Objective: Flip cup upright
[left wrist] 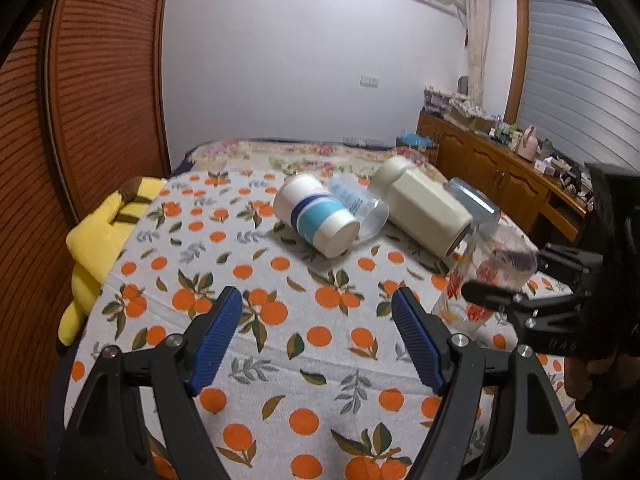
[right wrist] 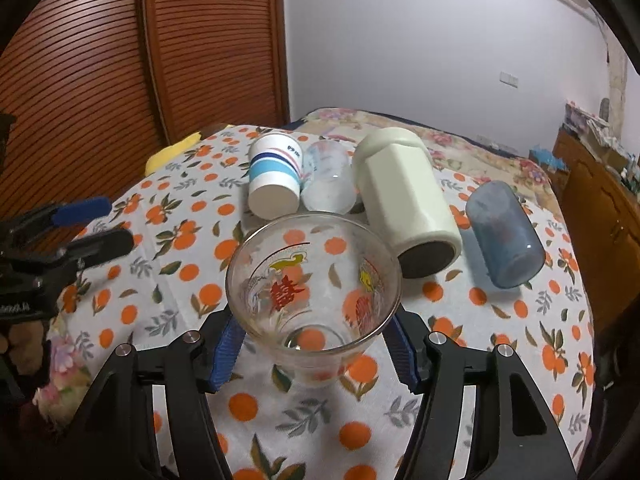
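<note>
Glass cup [right wrist: 314, 292] sits between the blue ribbed pads [right wrist: 228, 346] of the right claw [right wrist: 316, 344], mouth toward the camera, clamped on its lower body. Clear glass, flared from a narrow base to a wide rim, printed with a red character, red flowers and yellow shapes. From the left wrist view the same cup [left wrist: 486, 276] shows tilted, its base low near the cloth, the right claw [left wrist: 520, 300] pinching it from the right side.

Left claw [left wrist: 316, 336] hangs open over the cloth, gripping nothing, blue ribbed pads wide apart.

Four other vessels lie on their sides behind the cup. White paper cup [right wrist: 274, 178] with blue bands, flat base toward the camera. Clear plastic cup [right wrist: 328, 180] touching it on the right. Cream faceted mug [right wrist: 404, 204], glossy, dark underside toward the camera. Blue translucent tumbler [right wrist: 506, 234] farthest right, apart from the mug.

Tablecloth [left wrist: 280, 320] is white with orange fruit and green leaves, spread over a bed; floral bedding [left wrist: 300, 152] shows beyond it. Yellow plush toy [left wrist: 100, 236] lies at the cloth's left edge. Brown slatted wardrobe door [right wrist: 120, 60] on the left, pale wall behind, wooden cabinet [left wrist: 492, 168] crowded with small items along the right wall.
</note>
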{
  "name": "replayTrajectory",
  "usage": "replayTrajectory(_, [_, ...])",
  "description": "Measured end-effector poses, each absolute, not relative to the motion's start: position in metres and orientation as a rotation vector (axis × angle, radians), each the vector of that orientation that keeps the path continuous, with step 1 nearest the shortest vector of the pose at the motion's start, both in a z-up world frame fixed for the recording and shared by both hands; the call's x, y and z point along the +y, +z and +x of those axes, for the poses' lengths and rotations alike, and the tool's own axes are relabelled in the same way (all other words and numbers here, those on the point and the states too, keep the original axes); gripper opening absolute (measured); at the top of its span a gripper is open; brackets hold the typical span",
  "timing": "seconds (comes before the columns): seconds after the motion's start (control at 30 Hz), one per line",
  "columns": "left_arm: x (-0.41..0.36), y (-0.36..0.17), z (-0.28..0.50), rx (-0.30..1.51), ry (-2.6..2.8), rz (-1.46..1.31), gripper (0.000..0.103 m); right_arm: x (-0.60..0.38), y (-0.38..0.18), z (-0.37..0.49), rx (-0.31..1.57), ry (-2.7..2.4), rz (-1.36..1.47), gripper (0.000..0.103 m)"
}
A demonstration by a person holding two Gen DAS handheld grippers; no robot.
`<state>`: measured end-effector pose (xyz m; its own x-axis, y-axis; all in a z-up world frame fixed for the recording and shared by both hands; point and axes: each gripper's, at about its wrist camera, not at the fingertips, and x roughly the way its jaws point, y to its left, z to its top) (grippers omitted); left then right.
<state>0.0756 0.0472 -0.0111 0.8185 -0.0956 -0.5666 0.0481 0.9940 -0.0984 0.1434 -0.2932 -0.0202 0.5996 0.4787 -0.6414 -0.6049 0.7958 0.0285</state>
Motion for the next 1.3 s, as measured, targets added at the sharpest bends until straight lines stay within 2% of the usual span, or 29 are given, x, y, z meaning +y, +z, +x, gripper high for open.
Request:
replayTrajectory(0.17, [0.044, 0.000, 0.069, 0.547, -0.064, -0.067, 0.079, -0.298, -0.019, 0.143, 0.689, 0.636, -0.162, 0.066])
replayTrajectory(0.2, [0.043, 0.001, 0.068, 0.541, -0.061, -0.064, 0.079, -0.299, -0.019, 0.143, 0.696, 0.640, -0.151, 0.070])
replayTrajectory(0.7, [0.020, 0.021, 0.060, 0.479, -0.034, -0.031, 0.080, -0.323, -0.012, 0.124, 0.691, 0.649, -0.020, 0.087])
replayTrajectory(0.97, [-0.003, 0.030, 0.050, 0.458, -0.044, 0.013, 0.080, -0.352, 0.003, 0.099, 0.571, 0.554, 0.018, 0.092])
replayTrajectory(1.07, [-0.010, 0.032, 0.045, 0.450, -0.034, 0.028, 0.081, -0.358, 0.005, 0.091, 0.533, 0.511, 0.016, 0.102])
replayTrajectory(1.3, [-0.017, 0.027, 0.038, 0.481, -0.059, 0.023, 0.082, -0.371, 0.005, 0.076, 0.480, 0.435, 0.014, 0.103])
